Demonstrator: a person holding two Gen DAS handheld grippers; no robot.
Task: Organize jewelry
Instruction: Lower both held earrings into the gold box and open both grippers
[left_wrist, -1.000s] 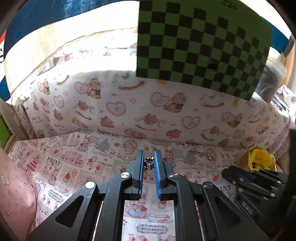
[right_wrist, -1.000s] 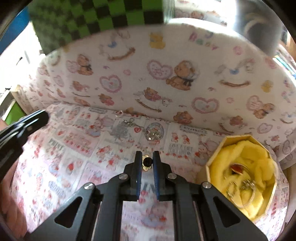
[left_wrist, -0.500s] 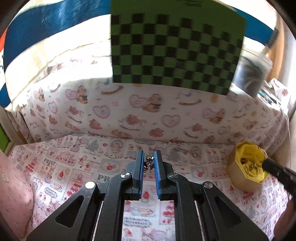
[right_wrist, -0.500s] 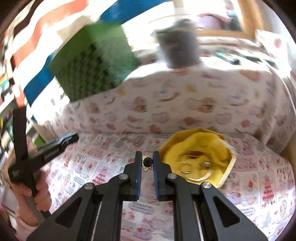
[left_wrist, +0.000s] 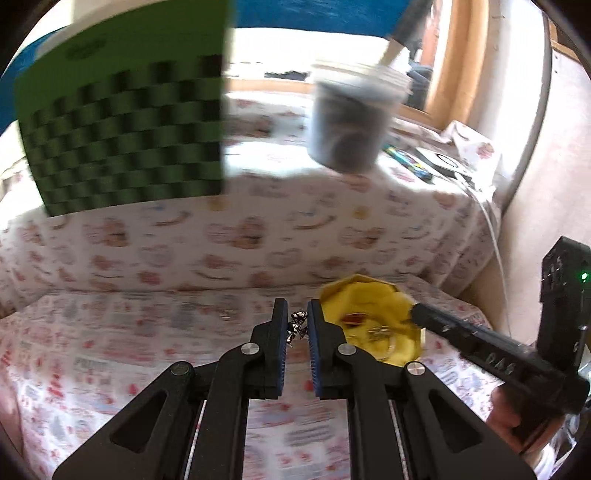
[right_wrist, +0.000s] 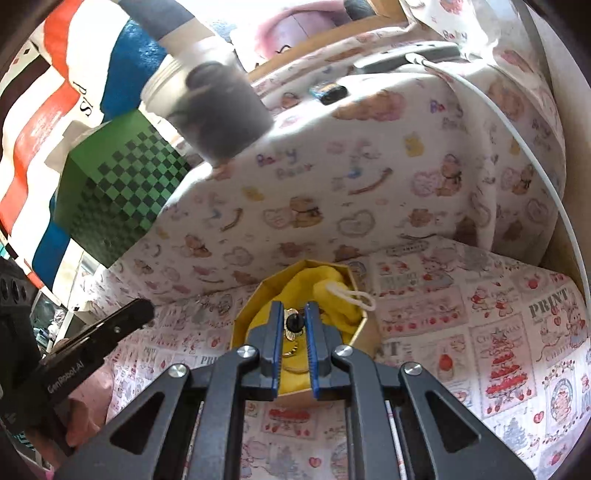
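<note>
In the right wrist view, the right gripper (right_wrist: 294, 326) fills the lower middle of the frame, its blue-edged jaws drawn narrow on a small gold-and-black piece of jewelry (right_wrist: 293, 326). Directly behind and under the fingertips sits the octagonal box (right_wrist: 258, 295), lined with yellow cloth (right_wrist: 325, 275) from which a white cord loop (right_wrist: 351, 293) pokes out at the upper right. The jewel hangs over the box's opening — the jaws themselves hide most of what lies inside from this side.

In the left wrist view, the left gripper (left_wrist: 296, 326) sits low and centre, jaws narrow, pinching a small silvery ornament (left_wrist: 297, 326) above the printed cloth (left_wrist: 110, 332). Just to the right of it is the same box (left_wrist: 417, 345), where a reddish piece (left_wrist: 354, 317) and some metal rings (left_wrist: 380, 334) rest on the yellow lining. The right gripper's finger (left_wrist: 461, 334) reaches in from the right edge across the box rim, blocking its far right side.

Farther back (both views blur here) the bear-print fabric (right_wrist: 369, 177) rises like a wall. Above it, upper left, stands a green checkered box (left_wrist: 122, 136); at top centre, a grey lidded tub (left_wrist: 351, 122). A white cable (right_wrist: 535, 155) runs down the right side.
</note>
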